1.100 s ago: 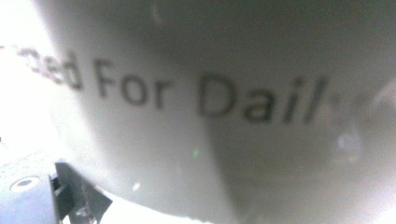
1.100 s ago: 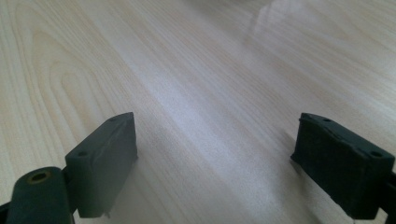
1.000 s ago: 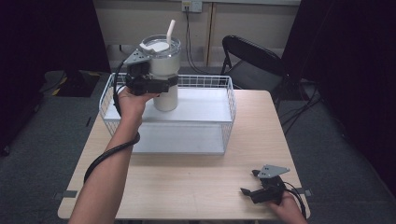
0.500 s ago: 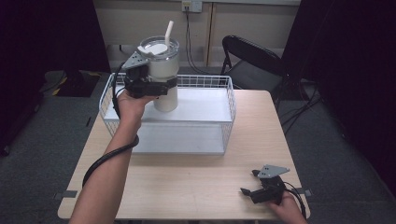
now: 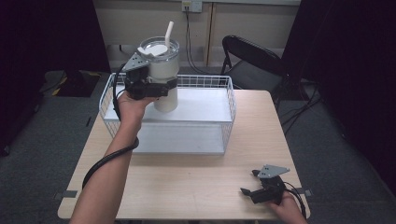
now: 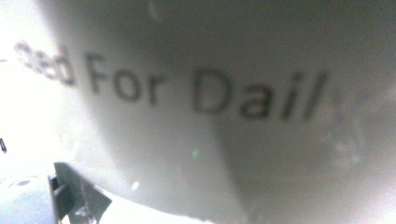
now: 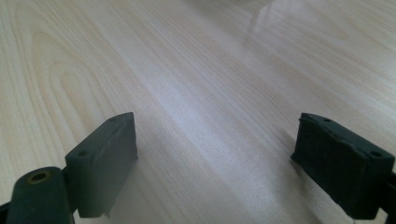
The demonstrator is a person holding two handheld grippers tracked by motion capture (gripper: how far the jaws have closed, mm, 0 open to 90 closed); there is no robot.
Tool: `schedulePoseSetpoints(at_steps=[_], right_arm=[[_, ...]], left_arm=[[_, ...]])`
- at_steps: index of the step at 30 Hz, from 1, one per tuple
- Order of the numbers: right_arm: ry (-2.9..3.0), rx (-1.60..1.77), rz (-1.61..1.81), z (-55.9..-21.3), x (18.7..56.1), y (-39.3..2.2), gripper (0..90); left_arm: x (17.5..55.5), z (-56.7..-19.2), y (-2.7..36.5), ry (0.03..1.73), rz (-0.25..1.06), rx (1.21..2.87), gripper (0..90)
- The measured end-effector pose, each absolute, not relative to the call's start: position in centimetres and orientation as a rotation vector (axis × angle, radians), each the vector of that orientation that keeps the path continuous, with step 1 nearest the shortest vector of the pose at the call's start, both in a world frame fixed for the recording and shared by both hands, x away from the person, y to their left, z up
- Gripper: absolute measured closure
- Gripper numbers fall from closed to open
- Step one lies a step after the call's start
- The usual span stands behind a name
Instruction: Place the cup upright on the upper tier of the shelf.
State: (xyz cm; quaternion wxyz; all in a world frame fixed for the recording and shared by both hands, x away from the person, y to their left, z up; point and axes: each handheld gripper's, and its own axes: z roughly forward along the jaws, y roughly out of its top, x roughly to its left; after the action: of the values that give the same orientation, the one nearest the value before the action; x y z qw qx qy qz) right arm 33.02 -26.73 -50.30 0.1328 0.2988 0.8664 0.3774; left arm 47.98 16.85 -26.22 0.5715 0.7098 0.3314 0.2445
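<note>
Tumbler [image 5: 161,74], white with a clear lid and a straw [image 5: 168,33], hangs upright above the back left part of a wire basket [image 5: 227,100], held by the left gripper [image 5: 159,87], whose jaws clamp its body about halfway up. The person's left hand [image 5: 132,103] grips the tool from the near side, and its cable [image 5: 105,161] loops down along the forearm. Seen from the left gripper view, the tumbler's pale wall [image 6: 233,154] sits very close and blurred, with dark lettering that reads "For Dail" across it. The basket stands on the far half of a light wooden table [image 5: 187,182], its white floor bare beneath the tumbler. At the near right corner of the table, the right gripper [image 5: 249,183] rests low over the wood in the person's right hand [image 5: 286,211], well apart from the basket. Its jaws stand wide apart and hold nothing; the right gripper view looks between them at bare wood grain [image 7: 210,93]. A black folding chair [image 5: 252,58] stands behind the table.
</note>
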Motion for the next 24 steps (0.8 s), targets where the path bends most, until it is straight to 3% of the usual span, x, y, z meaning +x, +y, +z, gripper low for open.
schedulePoseSetpoints(at_steps=[24], right_arm=[[2.513,0.867,1.095,-50.30,33.02,-26.73,12.6]], left_arm=[[47.60,-26.82,17.09,0.796,0.568,1.655,8.4]])
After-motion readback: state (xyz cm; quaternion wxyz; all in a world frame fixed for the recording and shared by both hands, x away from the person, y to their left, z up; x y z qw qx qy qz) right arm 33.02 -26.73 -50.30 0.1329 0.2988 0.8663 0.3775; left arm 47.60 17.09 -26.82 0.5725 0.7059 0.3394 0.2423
